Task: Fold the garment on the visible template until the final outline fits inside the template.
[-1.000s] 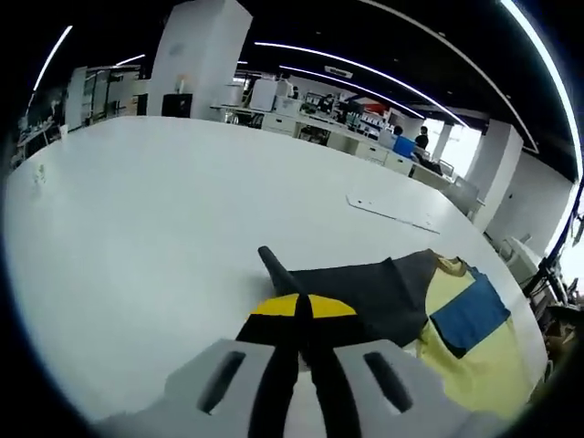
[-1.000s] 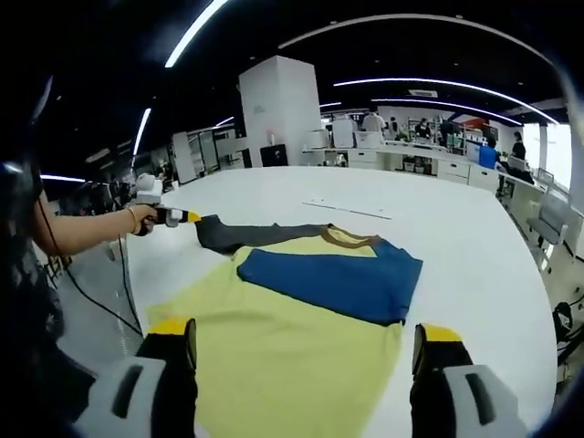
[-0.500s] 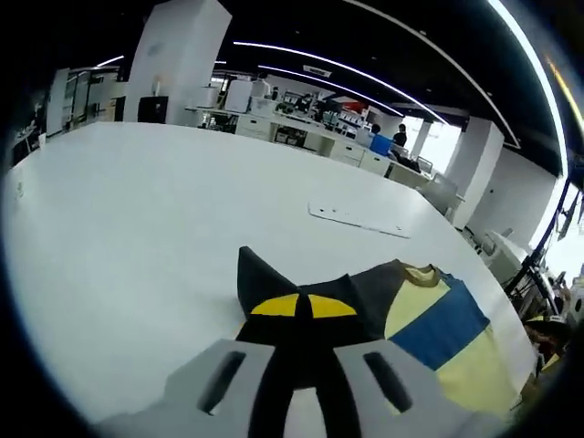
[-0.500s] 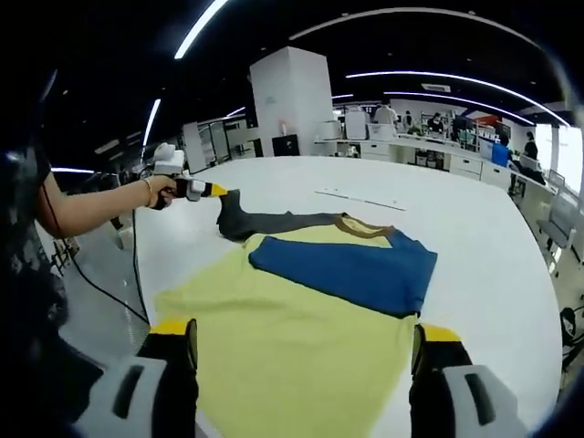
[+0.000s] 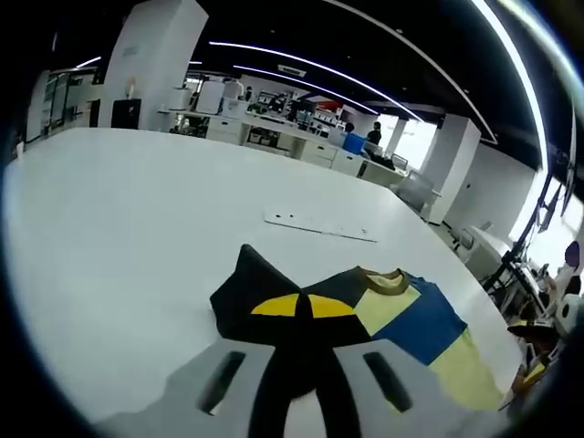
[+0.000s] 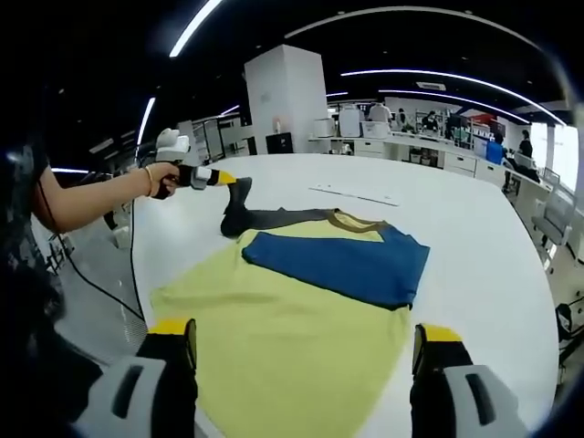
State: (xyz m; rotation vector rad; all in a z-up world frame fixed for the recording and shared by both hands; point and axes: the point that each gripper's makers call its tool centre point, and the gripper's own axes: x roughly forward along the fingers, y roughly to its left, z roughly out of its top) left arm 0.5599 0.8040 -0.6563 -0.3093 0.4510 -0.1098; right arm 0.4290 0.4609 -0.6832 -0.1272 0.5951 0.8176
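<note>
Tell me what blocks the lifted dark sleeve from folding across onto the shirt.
Nothing visible. The left gripper holds the dark sleeve up, and the yellow and blue shirt lies flat and bare on the white table.

Grey grippers — yellow-tipped black fingers (image 6: pixel 172 330)

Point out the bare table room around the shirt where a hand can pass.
Bare white table lies beyond the shirt collar, up to the thin white strip, and along the blue sleeve's side. Crowded: the dark sleeve corner, pinched and lifted by the left gripper.
</note>
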